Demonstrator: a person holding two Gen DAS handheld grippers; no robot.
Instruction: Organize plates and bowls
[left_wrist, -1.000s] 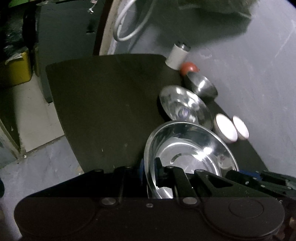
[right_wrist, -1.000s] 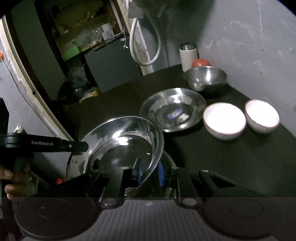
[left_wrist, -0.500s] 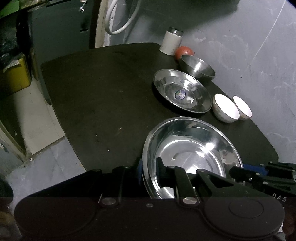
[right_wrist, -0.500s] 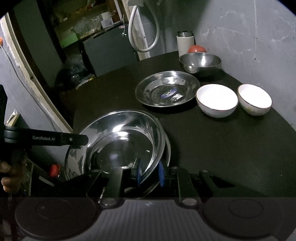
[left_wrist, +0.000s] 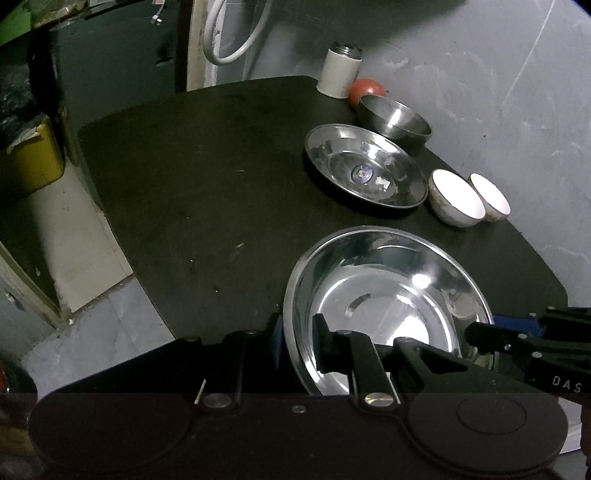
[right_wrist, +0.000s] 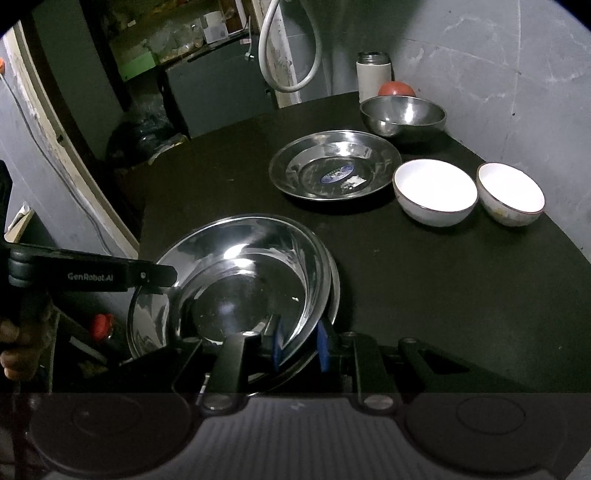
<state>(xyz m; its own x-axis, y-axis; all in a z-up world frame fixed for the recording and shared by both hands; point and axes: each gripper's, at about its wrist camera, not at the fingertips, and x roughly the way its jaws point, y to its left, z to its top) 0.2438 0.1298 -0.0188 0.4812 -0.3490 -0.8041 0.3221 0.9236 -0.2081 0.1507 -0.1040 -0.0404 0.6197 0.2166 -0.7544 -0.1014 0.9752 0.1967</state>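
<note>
Room: dim, rough grey plaster wall (right_wrist: 498, 74) behind & to the right of the desk, scuffed w/ pale scratches. Doorway on the far side; a white hose (right_wrist: 284, 48) loops down by the door frame. Past it a dark cabinet (right_wrist: 218, 85) w/ cluttered shelves above. Pale tiled floor (left_wrist: 74, 236) left of the desk in the left wrist view, a yellow bin (left_wrist: 33, 155) standing on it.

Desk (left_wrist: 192, 177): black, matte, rounded edge, a few small specks on top, mostly bare on its left half.

Big steel basin (left_wrist: 388, 302) at the near edge, tilted, w/ what looks like a 2nd steel rim nested under it in the right wrist view. Left tool (left_wrist: 297, 343) clamped on its left rim, one pad inside & one outside. Right tool (right_wrist: 299, 345) clamped on the near-right rim, blue pads either side of the metal. Part of a hand (right_wrist: 14, 350) shows gripping the left tool's handle.

Steel plate (right_wrist: 334, 171) w/ a blue sticker in its centre, flat on the desk, well beyond the basin. Steel bowl (right_wrist: 402, 116) just behind it, near the wall. Two white bowls to the right of the plate, side by side & nearly touching: larger bowl (right_wrist: 434, 192), smaller bowl (right_wrist: 511, 192).

White canister (right_wrist: 373, 75) w/ metal lid at the far corner, upright. Red ball (right_wrist: 397, 89) just beside it, behind the steel bowl.
</note>
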